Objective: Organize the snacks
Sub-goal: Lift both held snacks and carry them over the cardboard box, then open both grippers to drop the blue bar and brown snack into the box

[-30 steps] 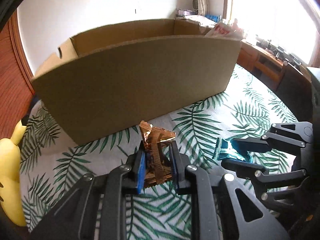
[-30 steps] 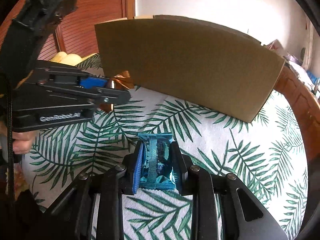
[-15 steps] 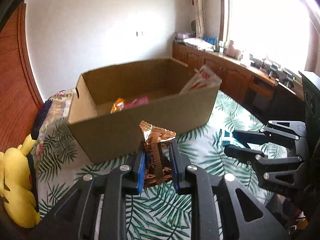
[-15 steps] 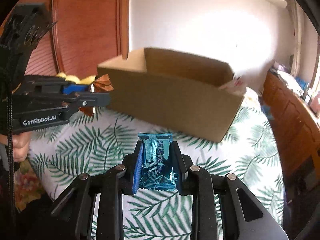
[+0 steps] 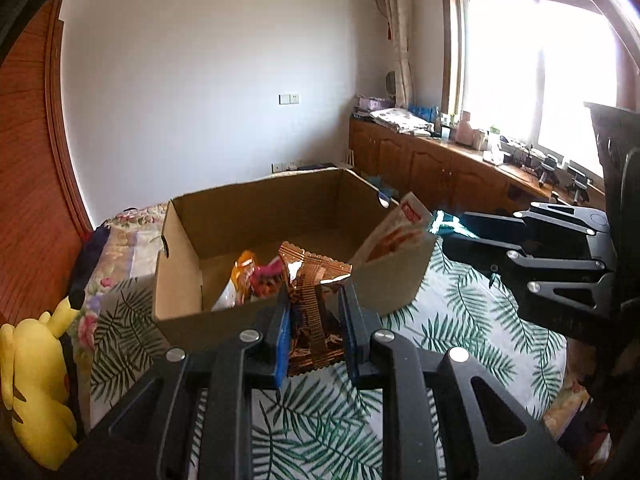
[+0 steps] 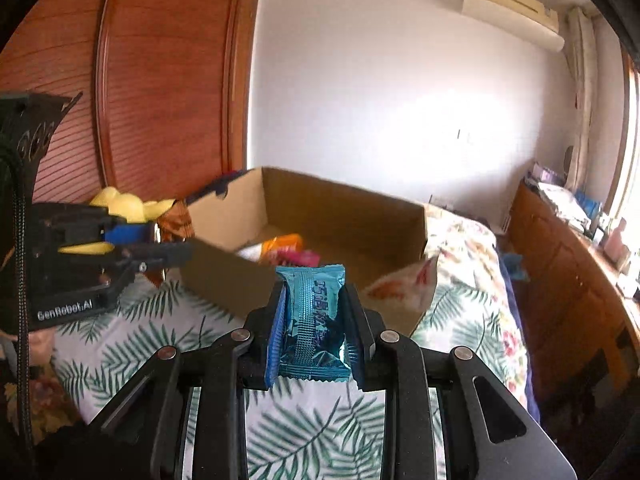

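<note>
From the left wrist view, at about nine o'clock, I see a yellow plush toy [image 5: 34, 376] lying at the edge of the bed [image 5: 472, 336], which is covered in a palm-leaf print. Moving right, the open cardboard box [image 5: 180, 312] sits on the bed at about twelve o'clock from my left hand-held gripper [image 5: 314, 334]. Inside it lie an orange packet [image 5: 245, 268] and a pink packet [image 5: 266, 276], close together near the front wall, and a white and red bag [image 5: 394, 232] leans against the box's right-hand corner. My left hand-held gripper is clamped on a brown foil snack [image 5: 312, 312] — held upright between the blue pads, just in front of the box's near wall and clear of the bed.

At about three o'clock the right hand-held gripper [image 5: 444, 236] comes into that view, beside the box's right corner, with a teal edge showing at its tips. In the right wrist view the right hand-held gripper [image 6: 314, 332] is closed on a blue snack packet [image 6: 312, 320] — upright, printed side towards the camera, held above the bed in front of the box. Far right, wooden cabinets [image 5: 432, 168] run below the window [image 5: 532, 76].
</note>
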The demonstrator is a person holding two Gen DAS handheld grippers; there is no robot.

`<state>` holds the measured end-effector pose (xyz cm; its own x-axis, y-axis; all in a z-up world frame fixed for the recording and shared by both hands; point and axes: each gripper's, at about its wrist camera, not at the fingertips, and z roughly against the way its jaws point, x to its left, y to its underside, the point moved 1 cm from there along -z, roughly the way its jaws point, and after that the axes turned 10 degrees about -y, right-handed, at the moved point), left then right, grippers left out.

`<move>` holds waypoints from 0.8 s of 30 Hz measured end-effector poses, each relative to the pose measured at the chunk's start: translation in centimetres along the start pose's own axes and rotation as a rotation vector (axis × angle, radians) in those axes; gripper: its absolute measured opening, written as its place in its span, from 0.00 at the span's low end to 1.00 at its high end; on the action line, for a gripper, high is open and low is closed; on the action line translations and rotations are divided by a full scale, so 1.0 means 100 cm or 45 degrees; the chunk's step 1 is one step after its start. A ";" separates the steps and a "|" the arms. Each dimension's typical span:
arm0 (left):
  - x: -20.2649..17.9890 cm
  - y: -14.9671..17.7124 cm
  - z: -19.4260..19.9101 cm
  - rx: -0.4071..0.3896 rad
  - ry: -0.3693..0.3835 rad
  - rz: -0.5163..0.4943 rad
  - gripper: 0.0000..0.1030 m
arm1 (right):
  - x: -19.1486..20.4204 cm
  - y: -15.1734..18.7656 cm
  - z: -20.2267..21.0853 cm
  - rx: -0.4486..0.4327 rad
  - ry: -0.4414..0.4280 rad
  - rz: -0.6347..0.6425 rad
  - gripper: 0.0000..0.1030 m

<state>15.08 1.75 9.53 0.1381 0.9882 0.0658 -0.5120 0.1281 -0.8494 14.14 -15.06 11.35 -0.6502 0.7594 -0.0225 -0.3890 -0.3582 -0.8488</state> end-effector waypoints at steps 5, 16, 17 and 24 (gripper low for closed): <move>0.005 -0.014 -0.007 -0.030 -0.014 0.008 0.19 | -0.009 -0.019 -0.006 -0.026 -0.004 0.003 0.25; 0.020 -0.032 -0.038 -0.052 -0.039 0.017 0.20 | -0.024 -0.033 -0.040 0.002 -0.005 -0.005 0.25; 0.022 -0.033 -0.044 -0.047 -0.040 0.023 0.20 | -0.026 -0.033 -0.044 0.007 -0.005 -0.012 0.25; 0.035 -0.029 -0.077 -0.011 -0.056 0.057 0.20 | -0.037 -0.030 -0.071 0.018 -0.024 -0.049 0.25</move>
<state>23.57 4.25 8.16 0.0775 0.9957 0.0505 -0.5092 0.0831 -0.8566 22.33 -12.96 10.18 -0.6463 0.7628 0.0202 -0.4234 -0.3364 -0.8412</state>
